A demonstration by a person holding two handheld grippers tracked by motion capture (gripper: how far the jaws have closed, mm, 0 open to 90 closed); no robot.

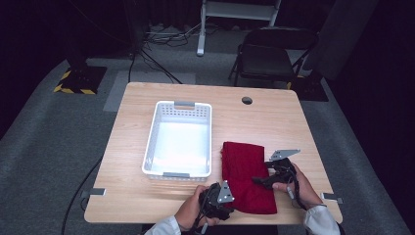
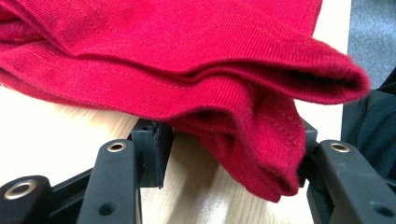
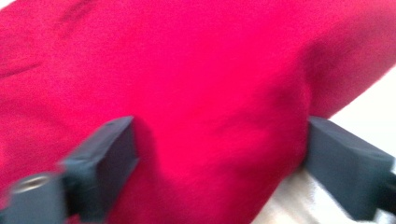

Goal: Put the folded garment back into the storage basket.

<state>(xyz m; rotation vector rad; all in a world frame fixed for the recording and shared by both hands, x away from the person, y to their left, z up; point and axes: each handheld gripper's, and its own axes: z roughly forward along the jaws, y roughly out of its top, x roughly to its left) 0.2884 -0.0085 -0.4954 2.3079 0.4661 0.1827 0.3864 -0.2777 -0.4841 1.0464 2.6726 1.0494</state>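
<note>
Nearest, at the desk's (image 1: 147, 205) front edge: left claw (image 1: 226, 201), jaws spread wide around the near corner of a folded red cloth (image 1: 244, 176), not clamped. Farther back, white basket (image 1: 179, 139) left of the cloth. Right claw (image 1: 259, 180) over the cloth's right edge, jaws wide apart, fabric between them.

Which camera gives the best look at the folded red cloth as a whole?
The high view: the folded red cloth shows entire, lying beside the white plastic basket. The left gripper view catches its layered corner; the right gripper view gives a blurred close-up.
</note>
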